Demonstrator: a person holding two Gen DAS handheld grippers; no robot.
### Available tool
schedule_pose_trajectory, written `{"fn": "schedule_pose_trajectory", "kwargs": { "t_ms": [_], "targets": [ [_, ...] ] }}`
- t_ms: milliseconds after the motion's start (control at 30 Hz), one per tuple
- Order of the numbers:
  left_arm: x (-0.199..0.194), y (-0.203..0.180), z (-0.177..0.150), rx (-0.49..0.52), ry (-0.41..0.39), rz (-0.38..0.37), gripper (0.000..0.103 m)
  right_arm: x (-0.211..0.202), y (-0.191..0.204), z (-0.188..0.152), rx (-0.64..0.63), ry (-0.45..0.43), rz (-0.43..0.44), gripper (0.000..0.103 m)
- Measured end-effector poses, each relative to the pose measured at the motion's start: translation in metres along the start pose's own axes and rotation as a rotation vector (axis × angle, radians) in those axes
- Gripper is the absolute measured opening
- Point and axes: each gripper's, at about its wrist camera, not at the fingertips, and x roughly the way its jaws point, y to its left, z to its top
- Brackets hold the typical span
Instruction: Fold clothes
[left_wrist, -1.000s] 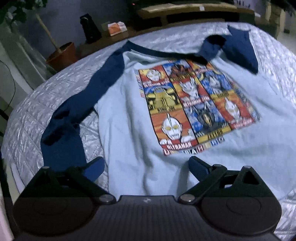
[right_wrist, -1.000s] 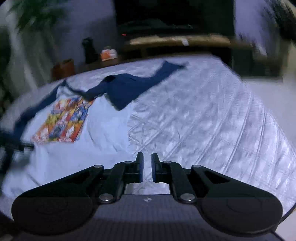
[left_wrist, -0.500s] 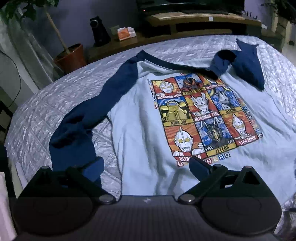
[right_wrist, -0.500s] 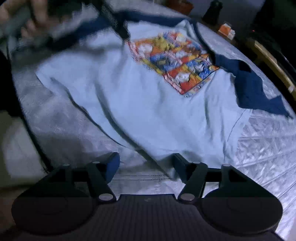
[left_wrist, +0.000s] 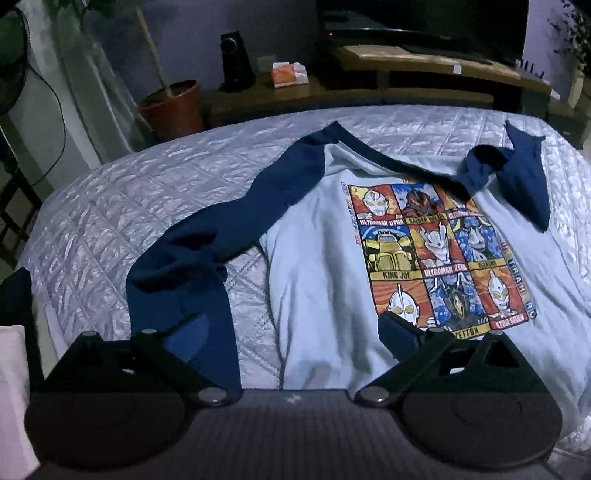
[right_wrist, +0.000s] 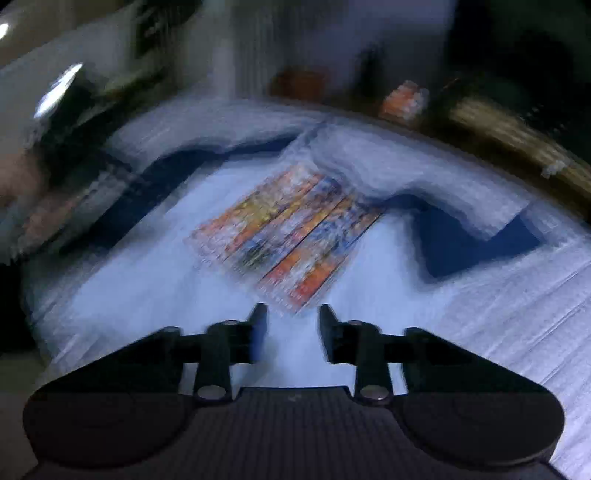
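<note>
While my left gripper (left_wrist: 291, 328) hangs over the near edge of the bed, its left-wrist view gives the clearest record. Its jaws stand wide apart with nothing between them. Below lies one light blue long-sleeved shirt with navy sleeves and a colourful nine-panel cartoon print (left_wrist: 321, 280), face up on the silver-grey quilted bedspread (left_wrist: 110, 221). I count two sleeves: the left navy sleeve (left_wrist: 207, 236) trails toward me with a crumple midway and its cuff end passing under my left finger; the right navy sleeve (left_wrist: 524, 184) is doubled back near the collar. Beyond the bed I note one terracotta plant pot (left_wrist: 173, 107), one black speaker (left_wrist: 234, 61) and one orange-and-white box (left_wrist: 290, 74).

The right-wrist view is heavily smeared by motion. My right gripper (right_wrist: 293, 326) is over the shirt's lower body; its jaws are closing, partly apart, and I see no cloth between them. The print (right_wrist: 284, 236) is ahead, and a hand (right_wrist: 14, 177) shows blurred at the left edge.

Judgement: the fold has not begun. To do this step well, I should first smooth and straighten each sleeve, then pinch only one layer at sleeve or hem, lift low and lay it across the body without dragging the shirt over the slippery quilt.
</note>
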Motion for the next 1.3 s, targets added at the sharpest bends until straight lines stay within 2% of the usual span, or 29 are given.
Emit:
{"fn": "schedule_pose_trajectory", "kwargs": {
  "t_ms": [67, 167, 267, 367, 633, 667, 700, 800, 900, 967, 1033, 1100, 1167, 1233, 1300],
  "targets": [
    [0.000, 0.002, 0.001, -0.008, -0.003, -0.001, 0.098, 0.023, 0.003, 0.017, -0.115, -0.028, -0.107, 0.042],
    [-0.002, 0.007, 0.004, -0.020, -0.010, 0.003, 0.098, 0.069, 0.021, 0.030, -0.371, -0.011, -0.197, 0.039],
    [-0.004, 0.014, 0.008, -0.047, -0.018, 0.007, 0.098, 0.108, 0.033, 0.035, -0.539, 0.010, -0.206, 0.039],
    [-0.006, 0.023, 0.013, -0.086, -0.026, 0.007, 0.098, 0.140, 0.030, 0.039, -0.564, 0.031, -0.208, 0.039],
    [-0.006, 0.042, 0.015, -0.147, -0.025, 0.019, 0.099, 0.187, 0.003, 0.040, -0.481, 0.060, -0.232, 0.038],
    [-0.007, 0.044, 0.015, -0.150, -0.025, 0.021, 0.099, 0.189, 0.000, 0.042, -0.470, 0.058, -0.219, 0.035],
    [-0.007, 0.045, 0.015, -0.152, -0.025, 0.022, 0.099, 0.191, -0.003, 0.046, -0.450, 0.061, -0.202, 0.021],
    [-0.008, 0.047, 0.014, -0.155, -0.025, 0.026, 0.099, 0.196, -0.021, 0.064, -0.342, 0.061, -0.164, 0.013],
    [-0.007, 0.049, 0.016, -0.163, -0.024, 0.027, 0.099, 0.197, -0.051, 0.099, -0.227, -0.010, -0.247, 0.012],
    [-0.006, 0.047, 0.018, -0.162, -0.027, 0.023, 0.099, 0.191, -0.085, 0.125, -0.037, -0.088, -0.352, 0.012],
    [-0.006, 0.044, 0.018, -0.155, -0.028, 0.020, 0.099, 0.177, -0.119, 0.142, 0.206, -0.165, -0.433, 0.013],
    [-0.005, 0.043, 0.018, -0.152, -0.027, 0.019, 0.099, 0.162, -0.132, 0.146, 0.315, -0.220, -0.437, 0.019],
    [-0.006, 0.043, 0.019, -0.156, -0.029, 0.020, 0.099, 0.152, -0.121, 0.141, 0.270, -0.228, -0.380, 0.027],
    [-0.007, 0.044, 0.020, -0.167, -0.035, 0.022, 0.099, 0.150, -0.101, 0.129, 0.224, -0.190, -0.281, 0.038],
    [-0.009, 0.047, 0.021, -0.186, -0.043, 0.030, 0.099, 0.151, -0.078, 0.117, 0.203, -0.144, -0.192, 0.044]
  ]
}}
